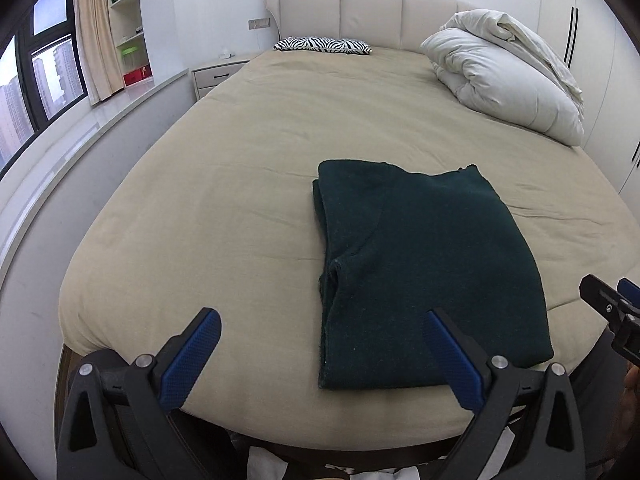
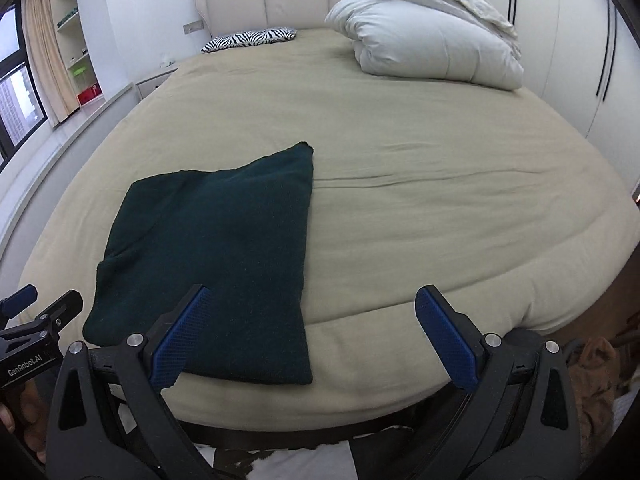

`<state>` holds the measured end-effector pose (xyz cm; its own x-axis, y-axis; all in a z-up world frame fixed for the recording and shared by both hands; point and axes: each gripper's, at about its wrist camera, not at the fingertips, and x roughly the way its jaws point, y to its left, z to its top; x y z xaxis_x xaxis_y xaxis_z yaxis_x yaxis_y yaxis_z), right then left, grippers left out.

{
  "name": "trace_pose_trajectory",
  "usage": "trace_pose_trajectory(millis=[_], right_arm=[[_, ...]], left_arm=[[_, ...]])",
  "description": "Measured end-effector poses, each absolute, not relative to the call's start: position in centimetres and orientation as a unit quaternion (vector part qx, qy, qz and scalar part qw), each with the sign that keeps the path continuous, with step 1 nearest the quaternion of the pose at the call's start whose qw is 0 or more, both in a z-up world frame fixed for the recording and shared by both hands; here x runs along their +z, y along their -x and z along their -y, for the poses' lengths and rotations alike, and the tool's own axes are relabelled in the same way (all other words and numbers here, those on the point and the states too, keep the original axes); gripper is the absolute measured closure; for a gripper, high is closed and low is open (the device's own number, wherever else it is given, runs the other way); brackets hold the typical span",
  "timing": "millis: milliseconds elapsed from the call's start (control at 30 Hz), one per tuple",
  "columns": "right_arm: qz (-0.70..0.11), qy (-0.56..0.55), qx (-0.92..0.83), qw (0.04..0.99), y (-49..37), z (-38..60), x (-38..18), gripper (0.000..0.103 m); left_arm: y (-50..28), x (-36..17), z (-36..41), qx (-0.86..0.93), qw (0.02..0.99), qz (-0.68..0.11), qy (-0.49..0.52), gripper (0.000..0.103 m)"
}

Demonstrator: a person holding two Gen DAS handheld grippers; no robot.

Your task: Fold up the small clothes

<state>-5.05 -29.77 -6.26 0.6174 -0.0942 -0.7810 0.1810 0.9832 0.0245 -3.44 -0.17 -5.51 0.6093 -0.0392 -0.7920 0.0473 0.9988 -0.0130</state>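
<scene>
Dark green knit garment [image 1: 424, 276] lies folded into a flat rectangle near the foot of the bed [image 1: 240, 184], probably a small sweater. Both your left gripper [image 1: 320, 344] and right gripper [image 2: 312, 328] hang spread and empty. You seem between folds: next, pinch an edge to halve it.

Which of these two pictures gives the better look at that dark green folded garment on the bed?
The left wrist view: the dark green garment lies nearly centred, its layered left edge showing. In the right wrist view it sits off to the left, one finger covering its near edge.
</scene>
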Motion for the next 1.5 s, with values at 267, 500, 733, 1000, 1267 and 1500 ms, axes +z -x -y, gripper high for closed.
trace_pose_trajectory(millis=[267, 500, 733, 1000, 1267, 1500], right_arm=[[-0.437, -0.046, -0.071, 0.895, 5.41, 29.64, -5.31, 0.0], [-0.44, -0.042, -0.068, 0.894, 5.35, 29.42, -5.12, 0.0], [-0.443, -0.041, -0.064, 0.893, 5.22, 29.39, -5.13, 0.0], [-0.446, -0.04, -0.06, 0.892, 5.15, 29.36, -5.29, 0.0], [-0.449, -0.042, -0.058, 0.891, 5.14, 29.43, -5.43, 0.0], [-0.45, -0.042, -0.057, 0.89, 5.13, 29.44, -5.51, 0.0]], left_arm=[[3.38, -5.73, -0.2, -0.024, 0.894, -0.447, -0.001, 0.0], [3.3, -5.94, -0.35, -0.024, 0.893, -0.45, -0.003, 0.0], [3.24, -5.94, -0.72, -0.025, 0.892, -0.452, 0.0, 0.0], [3.22, -5.97, -0.8, -0.025, 0.892, -0.452, -0.001, 0.0], [3.18, -5.96, -0.82, -0.025, 0.892, -0.452, -0.002, 0.0], [3.18, -5.98, -0.79, -0.024, 0.892, -0.452, -0.003, 0.0]])
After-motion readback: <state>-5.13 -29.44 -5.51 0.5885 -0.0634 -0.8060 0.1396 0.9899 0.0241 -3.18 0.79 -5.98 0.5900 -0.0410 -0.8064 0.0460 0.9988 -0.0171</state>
